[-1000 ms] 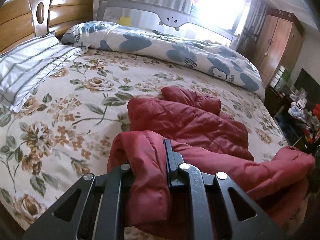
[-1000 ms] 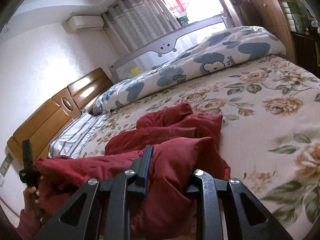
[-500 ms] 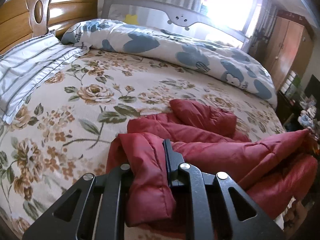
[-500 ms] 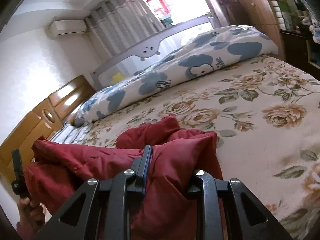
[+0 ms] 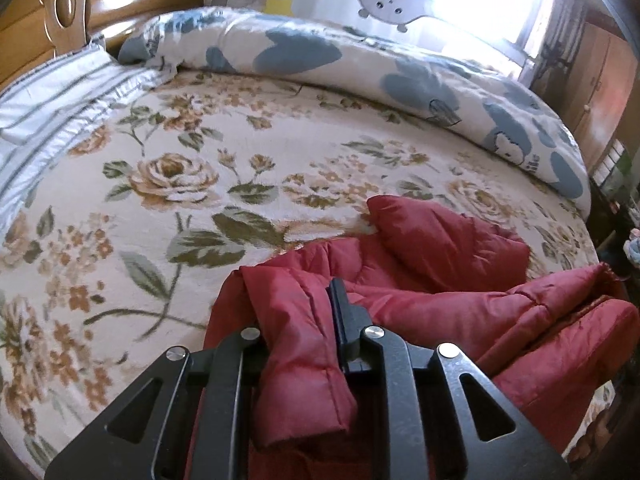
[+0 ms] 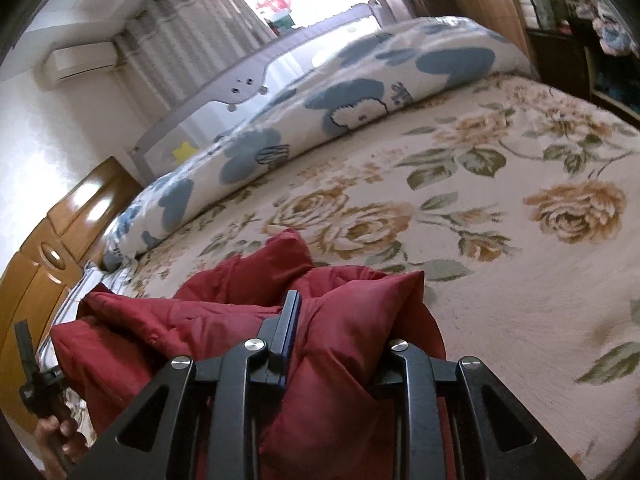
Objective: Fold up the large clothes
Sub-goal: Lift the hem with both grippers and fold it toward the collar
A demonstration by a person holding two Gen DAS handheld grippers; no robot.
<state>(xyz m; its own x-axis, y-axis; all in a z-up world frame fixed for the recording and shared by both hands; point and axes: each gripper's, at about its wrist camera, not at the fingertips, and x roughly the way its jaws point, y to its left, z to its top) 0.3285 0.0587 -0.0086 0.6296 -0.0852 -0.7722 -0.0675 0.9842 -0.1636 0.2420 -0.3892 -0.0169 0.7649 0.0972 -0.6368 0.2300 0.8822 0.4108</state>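
A dark red padded jacket [image 5: 448, 264] lies bunched at the near edge of the floral bedspread [image 5: 192, 184]. My left gripper [image 5: 298, 316] is shut on a thick fold at its left end. My right gripper [image 6: 340, 320] is shut on a fold of the same jacket [image 6: 224, 312] at its right end. The stretch between the two grips hangs lifted just above the bed. One sleeve rests on the bedspread [image 6: 500, 240] beyond. The left hand and its gripper handle [image 6: 32, 380] show at the lower left of the right wrist view.
A rolled white quilt with blue patches [image 5: 400, 76] lies along the far side of the bed, against a grey guard rail [image 5: 376, 4]. A striped pillow [image 5: 52, 104] and wooden headboard [image 5: 60, 4] are at left. A wooden wardrobe [image 5: 600, 80] stands at right.
Both grippers have moved forward and lower over the bed with the jacket still held. The lifted edge now sits closer to the bedspread, and more of the jacket has gathered near the grippers.
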